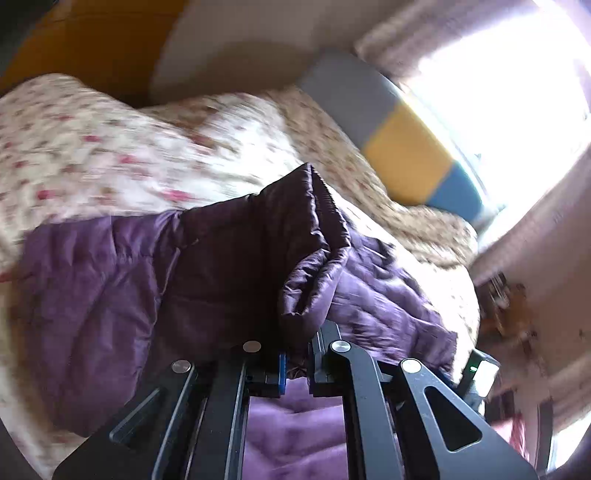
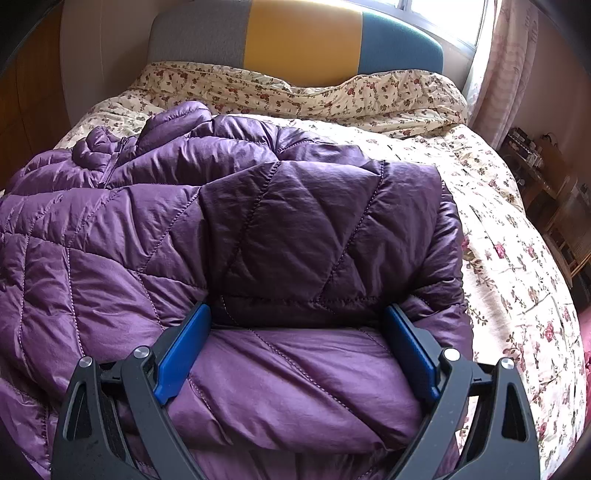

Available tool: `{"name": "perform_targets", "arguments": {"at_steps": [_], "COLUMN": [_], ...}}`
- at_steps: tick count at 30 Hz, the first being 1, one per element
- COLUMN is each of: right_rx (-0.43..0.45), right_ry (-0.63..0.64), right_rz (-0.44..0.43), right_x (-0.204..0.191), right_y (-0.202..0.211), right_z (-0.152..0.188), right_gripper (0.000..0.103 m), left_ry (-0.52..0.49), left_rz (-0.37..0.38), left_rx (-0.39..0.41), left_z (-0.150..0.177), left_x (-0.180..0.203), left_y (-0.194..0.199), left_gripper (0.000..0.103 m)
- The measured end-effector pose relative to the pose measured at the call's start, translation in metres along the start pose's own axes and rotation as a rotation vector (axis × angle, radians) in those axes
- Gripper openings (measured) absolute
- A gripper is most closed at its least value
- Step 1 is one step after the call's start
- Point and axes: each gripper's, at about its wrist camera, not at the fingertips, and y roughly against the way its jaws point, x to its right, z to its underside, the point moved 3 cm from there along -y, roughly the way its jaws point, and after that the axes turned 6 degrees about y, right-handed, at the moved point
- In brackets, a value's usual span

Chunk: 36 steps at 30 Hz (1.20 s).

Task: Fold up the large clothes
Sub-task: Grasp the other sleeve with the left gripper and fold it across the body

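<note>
A bed with a floral quilt [image 2: 491, 236] fills most of both views, its bare surface running down the right side of the right wrist frame to the mattress edge. At top centre stands a headboard [image 2: 303, 37] in grey, yellow and blue panels, with a bright window [image 2: 439, 14] and a pink curtain [image 2: 513, 62] at upper right. Dark shelves [image 2: 543, 173] sit past the bed's right edge.

The purple quilted jacket [image 2: 229, 206] lies across the quilt, covering the left and centre of the right wrist frame, its long axis running roughly left to right. A zipper and bunched collar lie at upper left; a folded panel with a straight edge lies on top near centre right.

The right gripper [image 2: 297, 343] hovers low over the jacket's near part, tilted forward, its blue-padded fingers [image 2: 184, 354] spread wide with only fabric below them and nothing pinched.

In the blurred, rolled left wrist view, the left gripper [image 1: 295, 363] has its fingers nearly together on a raised fold of the jacket [image 1: 306, 236], which peaks upward at frame centre.
</note>
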Motion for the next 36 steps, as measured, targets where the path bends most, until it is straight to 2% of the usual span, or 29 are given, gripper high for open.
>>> {"name": "perform_targets", "arguments": {"at_steps": [5,12,20,23,29,30,31,33,36], "right_rx": [0.001,0.003,0.004,0.005,0.006,0.005,0.005,0.004,0.002], "right_ry": [-0.003,-0.013,-0.017,-0.019,-0.020,-0.019,-0.018,-0.016,-0.013], "right_rz": [-0.006,-0.018,-0.025,-0.029,-0.029,-0.028,-0.027,-0.022,-0.016], "right_x": [0.001,0.001,0.003,0.004,0.004,0.004,0.004,0.004,0.003], "right_y": [0.000,0.000,0.000,0.000,0.000,0.000,0.000,0.000,0.000], "right_z": [0.000,0.000,0.001,0.001,0.001,0.001,0.001,0.000,0.000], "right_gripper": [0.093,0.093,0.093,0.093,0.093,0.093,0.093,0.093,0.093], "left_ry": [-0.070,-0.158,-0.202,-0.195,-0.171,-0.169,-0.161,-0.151,-0.150], "left_rz": [0.124,0.234,0.326,0.339,0.316,0.319,0.325,0.332,0.329], "left_rx": [-0.100,-0.193,-0.299,-0.331,-0.342,-0.344,-0.345,-0.327,-0.311], "left_z": [0.020,0.048,0.069,0.073,0.070,0.069,0.068,0.065,0.060], "left_x": [0.063,0.123,0.157,0.156,0.152,0.152,0.150,0.148,0.146], "left_y": [-0.043,-0.083,-0.120,-0.128,-0.130,-0.128,-0.126,-0.120,-0.111], "left_gripper": [0.007,0.007,0.007,0.007,0.008,0.015,0.035,0.057,0.058]}}
